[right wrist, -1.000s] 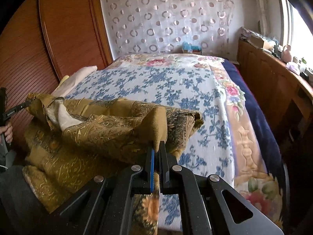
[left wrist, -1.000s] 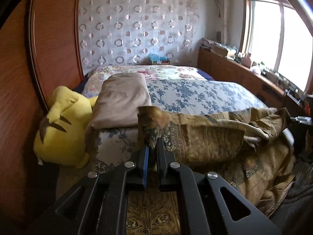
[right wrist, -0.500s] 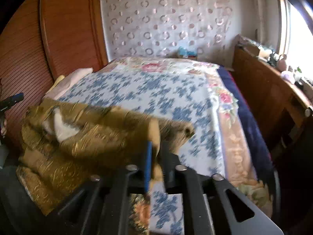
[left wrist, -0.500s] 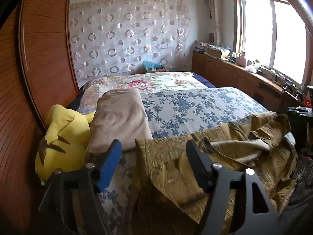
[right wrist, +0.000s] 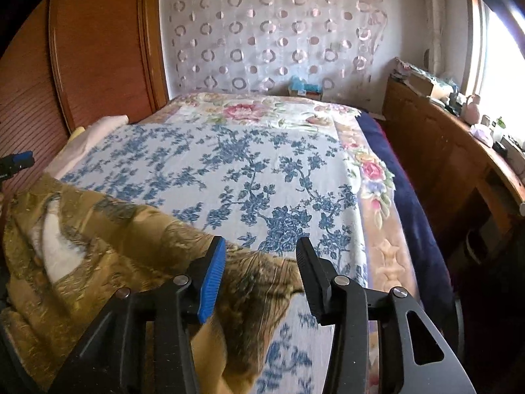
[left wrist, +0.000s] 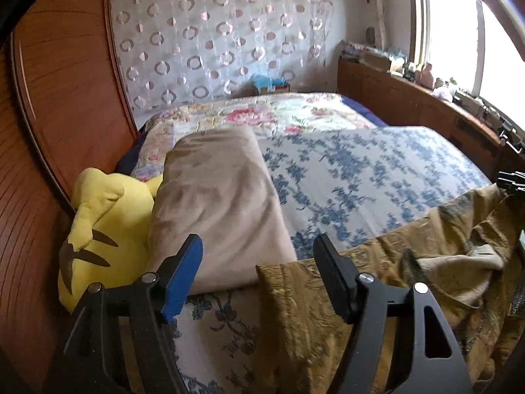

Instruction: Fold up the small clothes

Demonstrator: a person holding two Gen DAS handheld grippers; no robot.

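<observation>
A gold-brown patterned garment (left wrist: 410, 269) with a pale lining lies bunched along the near edge of the bed; it also shows in the right wrist view (right wrist: 108, 239). My left gripper (left wrist: 259, 262) is open and empty, with the garment's left corner below its right finger. My right gripper (right wrist: 261, 262) is open and empty above the garment's right corner. The tip of the left gripper (right wrist: 16, 161) shows at the left edge of the right wrist view, and the right gripper's tip (left wrist: 512, 180) at the right edge of the left wrist view.
The bed (right wrist: 249, 164) has a blue floral cover. A folded beige blanket (left wrist: 216, 203) and a yellow plush toy (left wrist: 98, 229) lie at its left side by a wooden wardrobe (left wrist: 49, 131). A wooden cabinet (right wrist: 443, 151) with clutter runs under the window on the right.
Both grippers were shut on the garment's corners a second ago. Both have opened and let go, and the garment has dropped onto the bed edge.
</observation>
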